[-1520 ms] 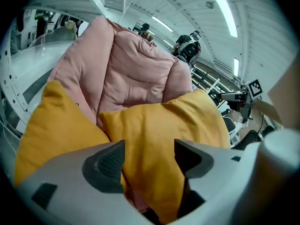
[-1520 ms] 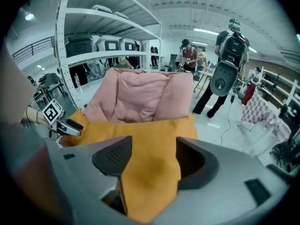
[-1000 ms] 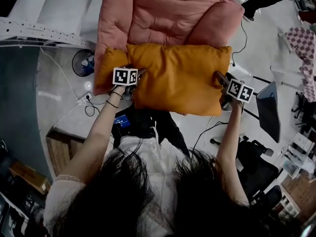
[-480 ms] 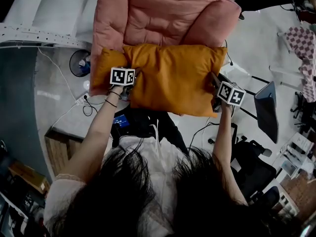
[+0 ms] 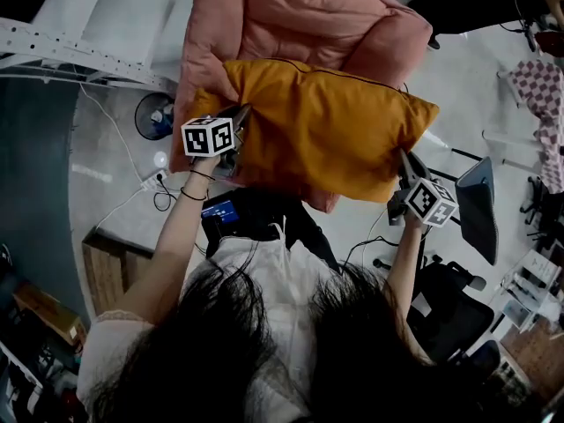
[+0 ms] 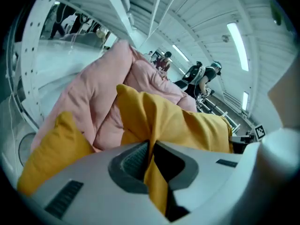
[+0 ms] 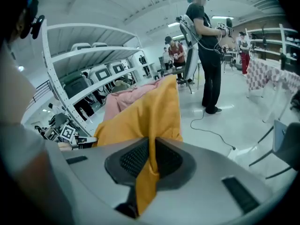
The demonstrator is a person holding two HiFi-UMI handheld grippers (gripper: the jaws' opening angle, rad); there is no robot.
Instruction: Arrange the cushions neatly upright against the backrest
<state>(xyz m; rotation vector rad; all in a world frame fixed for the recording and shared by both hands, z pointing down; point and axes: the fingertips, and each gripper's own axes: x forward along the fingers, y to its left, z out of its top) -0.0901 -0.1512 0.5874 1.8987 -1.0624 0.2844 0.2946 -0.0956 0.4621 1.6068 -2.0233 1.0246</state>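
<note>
A large orange cushion (image 5: 326,130) hangs tilted in front of the pink padded armchair (image 5: 300,16), held at both ends. My left gripper (image 5: 238,120) is at its left edge, and its jaws are closing, with the pads pinching a fold of orange fabric (image 6: 152,125). My right gripper (image 5: 407,166) is at the lower right corner, also closing, with cushion cloth (image 7: 154,121) pinched between its pads. A second orange cushion (image 6: 51,149) lies lower left against the pink seat, mostly hidden in the head view.
A small fan (image 5: 148,113) and cables lie on the floor left of the armchair. White shelving (image 5: 79,51) runs along the left. A dark office chair (image 5: 480,196) stands to the right. People (image 7: 206,46) stand farther back in the room.
Both grippers have shut on the big cushion's edges. The cushion has come up off the seat and tilted, and the right gripper has moved down and to the right.
</note>
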